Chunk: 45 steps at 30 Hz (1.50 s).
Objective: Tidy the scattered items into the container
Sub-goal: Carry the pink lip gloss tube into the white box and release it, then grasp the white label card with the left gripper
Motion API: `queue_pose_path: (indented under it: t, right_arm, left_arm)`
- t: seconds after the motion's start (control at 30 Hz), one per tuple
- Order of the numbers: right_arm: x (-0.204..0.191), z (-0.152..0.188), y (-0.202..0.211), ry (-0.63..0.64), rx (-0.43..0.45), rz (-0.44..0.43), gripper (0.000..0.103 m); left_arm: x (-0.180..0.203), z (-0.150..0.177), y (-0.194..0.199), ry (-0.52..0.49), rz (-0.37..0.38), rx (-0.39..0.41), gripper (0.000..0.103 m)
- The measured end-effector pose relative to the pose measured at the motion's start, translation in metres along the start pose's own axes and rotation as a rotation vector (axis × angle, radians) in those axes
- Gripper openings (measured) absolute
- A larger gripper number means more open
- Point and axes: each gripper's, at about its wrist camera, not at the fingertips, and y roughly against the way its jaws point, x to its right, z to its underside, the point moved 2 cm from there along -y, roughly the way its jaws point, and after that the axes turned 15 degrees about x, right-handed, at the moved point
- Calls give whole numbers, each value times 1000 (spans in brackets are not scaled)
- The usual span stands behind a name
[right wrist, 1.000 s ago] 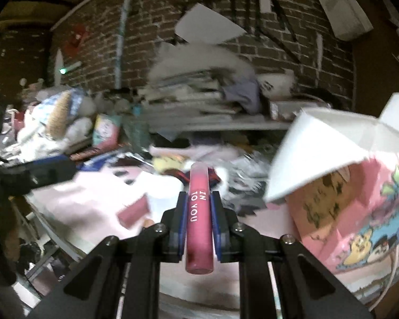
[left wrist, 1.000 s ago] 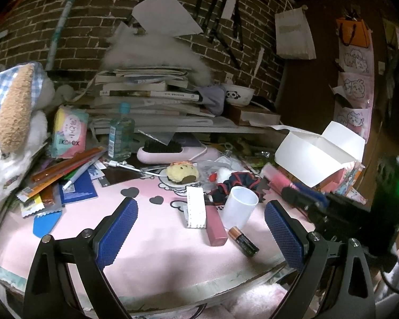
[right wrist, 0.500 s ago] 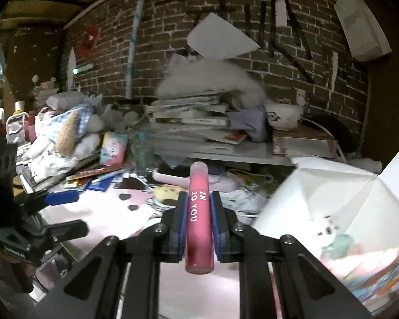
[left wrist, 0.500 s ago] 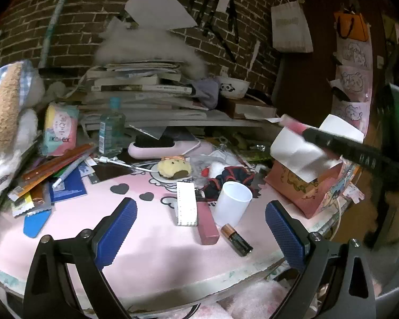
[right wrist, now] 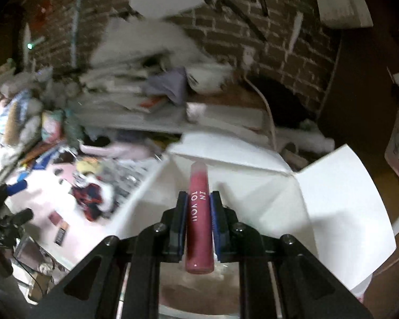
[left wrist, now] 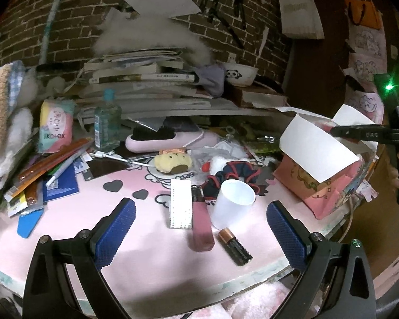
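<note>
Firmly clamped in the right gripper (right wrist: pixel 198 210), the pink tube (right wrist: pixel 198 220) hangs over the open box (right wrist: pixel 332 199); left gripper (left wrist: pixel 199 212) wide, empty.

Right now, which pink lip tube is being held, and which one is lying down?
The "IN TO YOU" tube is squeezed in the right gripper; the duller pink tube lies on the table.

We see the right hand-held gripper (right wrist: pixel 198 207) clamping a pink lip tint tube (right wrist: pixel 198 220) above the open white flaps of the box (right wrist: pixel 332 194); clutter blurs far left.
</note>
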Motion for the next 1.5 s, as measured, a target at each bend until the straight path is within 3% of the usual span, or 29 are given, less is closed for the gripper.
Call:
queue_pose_path:
  t: [0.13,0.47,0.73,0.8,0.87,0.93,1.03,1.23,1.5]
  right_arm:
    - [17,12,-20,1,-118,13,14]
    - [30,27,-50,58,-319,19,14]
    - [32,28,-55,75,-370,4,14]
    - [31,26,-52,87,-357,15,17]
    - [31,22,-46,92,-332,25,29]
    - [27,17,-39,85,-290,32,33]
    - [17,3,-20,68,-169,3,50]
    - [-28,-15,26,46,53,-163,51]
    - [-108,-11,40,64,140,-385,51]
  left_arm:
    - [1,0,-1,-1,0,-8,99]
    - [1,2,-4,8,-1,-28,99]
    - [2,7,-10,4,-4,-63,99]
    - [2,9,-11,6,0,-67,99]
    - [2,10,-12,9,0,-69,99]
    - [1,11,-13,13,1,-70,99]
    - [0,14,-14,17,2,-75,99]
    - [2,18,-15,11,23,-77,98]
    - [3,25,-19,6,44,-93,98]
